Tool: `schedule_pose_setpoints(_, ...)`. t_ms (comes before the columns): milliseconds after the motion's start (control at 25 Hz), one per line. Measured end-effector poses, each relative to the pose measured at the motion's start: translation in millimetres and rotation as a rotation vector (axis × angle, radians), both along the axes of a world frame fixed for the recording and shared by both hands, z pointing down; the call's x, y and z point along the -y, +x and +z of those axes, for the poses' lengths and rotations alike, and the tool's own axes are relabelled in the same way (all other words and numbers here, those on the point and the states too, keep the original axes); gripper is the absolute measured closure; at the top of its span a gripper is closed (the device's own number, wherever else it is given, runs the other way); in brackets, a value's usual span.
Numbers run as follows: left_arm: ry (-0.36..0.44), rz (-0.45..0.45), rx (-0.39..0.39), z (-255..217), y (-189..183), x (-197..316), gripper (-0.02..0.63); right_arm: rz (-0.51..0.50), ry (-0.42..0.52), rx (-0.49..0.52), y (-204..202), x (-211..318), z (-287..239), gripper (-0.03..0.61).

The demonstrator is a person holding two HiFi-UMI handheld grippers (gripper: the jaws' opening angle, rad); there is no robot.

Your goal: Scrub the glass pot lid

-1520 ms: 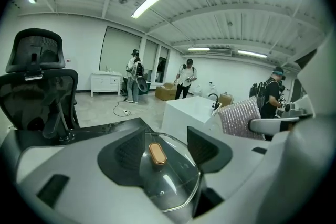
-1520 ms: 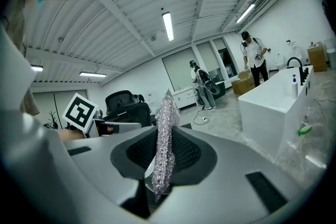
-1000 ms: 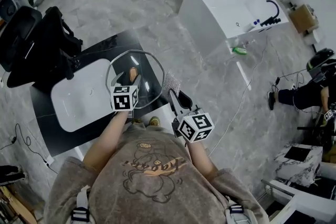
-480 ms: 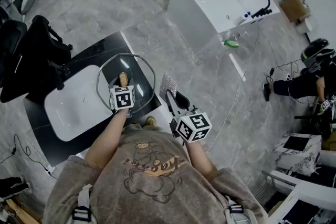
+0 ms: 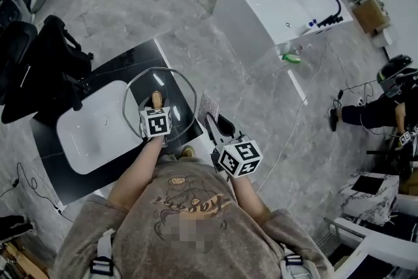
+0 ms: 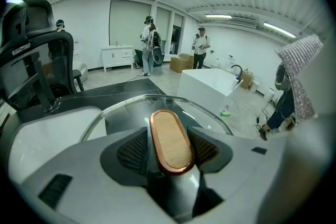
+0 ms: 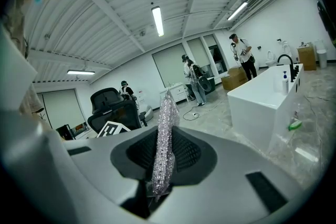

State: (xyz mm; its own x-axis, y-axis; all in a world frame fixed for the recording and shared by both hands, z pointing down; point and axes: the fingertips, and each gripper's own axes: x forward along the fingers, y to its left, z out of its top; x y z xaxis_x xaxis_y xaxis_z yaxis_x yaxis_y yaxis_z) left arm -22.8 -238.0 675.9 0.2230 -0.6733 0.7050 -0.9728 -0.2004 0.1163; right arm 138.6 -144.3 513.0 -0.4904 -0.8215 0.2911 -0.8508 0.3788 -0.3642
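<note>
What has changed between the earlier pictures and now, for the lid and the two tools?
Nothing clearly moved; only the head view shifted slightly. The left tool stays shut on the wooden handle of the glass pot lid, above the black counter beside the white sink. The right tool stays shut on the silver scrubbing cloth, just right of the lid's rim.

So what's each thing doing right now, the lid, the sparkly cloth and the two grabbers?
Glass pot lid: held up by its wooden handle, handle side up.
Sparkly cloth: pinched upright, apart from the lid.
Left gripper: shut on the lid's handle.
Right gripper: shut on the cloth.
</note>
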Motion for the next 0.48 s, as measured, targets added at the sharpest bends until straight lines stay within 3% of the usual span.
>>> schedule_pose_setpoints(320,-0.034,-0.036,-0.002,5.1,-1.4,1.0,0.397,-0.014,-0.004,0.003,-3.5,-1.3,2.7,0.495)
schedule_pose_setpoints(480,-0.077,-0.013,0.001,3.1,-6.5,-1.6,0.416,-0.014,-0.008,0.001,-0.3,-2.4,5.6,0.495)
